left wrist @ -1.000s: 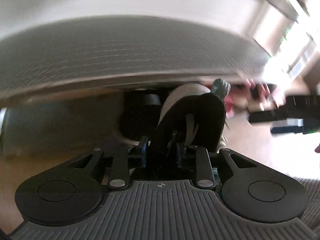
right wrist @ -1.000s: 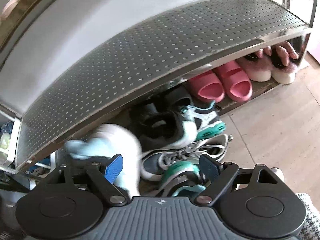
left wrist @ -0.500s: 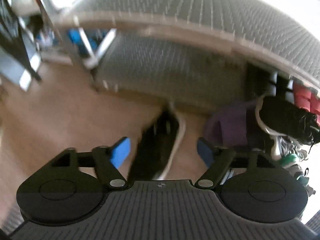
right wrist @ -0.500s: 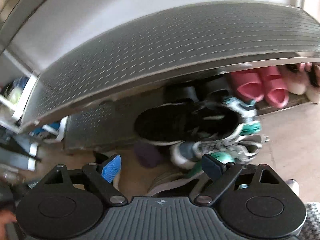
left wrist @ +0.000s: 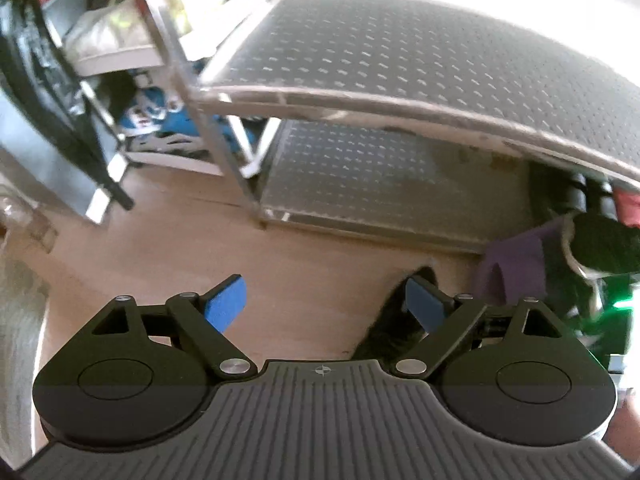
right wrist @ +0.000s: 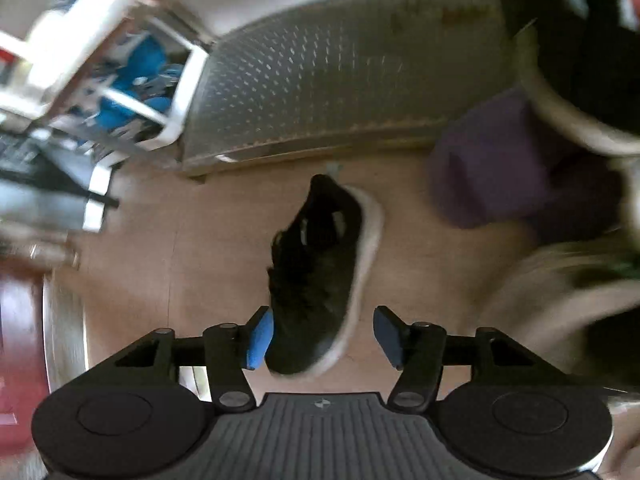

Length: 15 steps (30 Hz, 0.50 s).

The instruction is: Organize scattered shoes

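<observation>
Your left gripper (left wrist: pixel 324 302) hangs over the wooden floor (left wrist: pixel 168 248) with its jaws spread wide and nothing between them; only bare boards show in the gap. A black sneaker (left wrist: pixel 394 322) lies on the floor just behind the blue pad of that gripper's right-hand finger, mostly hidden by it.

Your right gripper (right wrist: pixel 323 336) also has its jaws wide apart. The same black sneaker (right wrist: pixel 320 276), with its pale sole, lies on the wooden floor (right wrist: pixel 168 264) in front of them, toe pointing toward the shoe rack (right wrist: pixel 320 76). Its heel end sits between the two blue pads, close to the left-hand pad; whether that pad touches it you cannot tell, and the other pad stands clear.

A purple slipper (right wrist: pixel 492 168) rests on the floor to the right of the sneaker, near the rack's lower perforated shelf. Another black sneaker (right wrist: pixel 588 48) with a pale sole lies just beyond the slipper. From the left wrist view, the rack's upper shelf (left wrist: pixel 420 52) is bare where it shows.
</observation>
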### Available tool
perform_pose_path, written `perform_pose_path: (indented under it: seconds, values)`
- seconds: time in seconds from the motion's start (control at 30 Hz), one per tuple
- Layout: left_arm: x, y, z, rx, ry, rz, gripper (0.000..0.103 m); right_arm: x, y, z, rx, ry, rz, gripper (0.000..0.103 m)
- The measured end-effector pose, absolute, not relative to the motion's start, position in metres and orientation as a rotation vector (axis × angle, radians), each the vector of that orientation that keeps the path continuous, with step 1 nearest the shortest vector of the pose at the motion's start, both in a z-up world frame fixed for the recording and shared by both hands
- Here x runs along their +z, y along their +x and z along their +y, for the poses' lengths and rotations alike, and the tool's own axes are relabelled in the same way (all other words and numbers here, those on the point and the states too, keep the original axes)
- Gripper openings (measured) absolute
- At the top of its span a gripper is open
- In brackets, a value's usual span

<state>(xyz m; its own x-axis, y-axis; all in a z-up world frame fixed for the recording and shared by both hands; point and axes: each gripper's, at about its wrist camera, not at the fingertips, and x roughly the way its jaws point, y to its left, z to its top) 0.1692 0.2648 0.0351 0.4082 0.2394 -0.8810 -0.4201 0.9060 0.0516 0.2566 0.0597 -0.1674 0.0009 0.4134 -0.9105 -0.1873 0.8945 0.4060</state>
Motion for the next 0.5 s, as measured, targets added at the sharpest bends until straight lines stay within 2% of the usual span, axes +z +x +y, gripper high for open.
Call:
perform_pose_path:
  seconds: [0.1, 0.17, 0.3, 0.4, 0.5]
  values:
    - [0.040, 0.170, 0.274, 0.425, -0.206, 1.047, 0.092, -0.208, 0.257, 0.105, 0.420, 0.033, 1.512, 0.066]
    - [0.044, 0.169, 0.281, 0.425, -0.218, 1.036, 0.092, -0.224, 0.255, 0.117, 0.395, -0.060, 1.484, 0.060]
    - [0.049, 0.170, 0.297, 0.455, -0.254, 1.023, 0.092, -0.256, 0.251, 0.130, 0.381, -0.119, 1.448, 0.060]
    - [0.054, 0.169, 0.301, 0.465, -0.274, 1.007, 0.092, -0.262, 0.249, 0.136, 0.367, -0.107, 1.436, 0.047]
    - [0.055, 0.168, 0.300, 0.456, -0.272, 1.007, 0.092, -0.251, 0.246, 0.141, 0.401, -0.091, 1.382, 0.039]
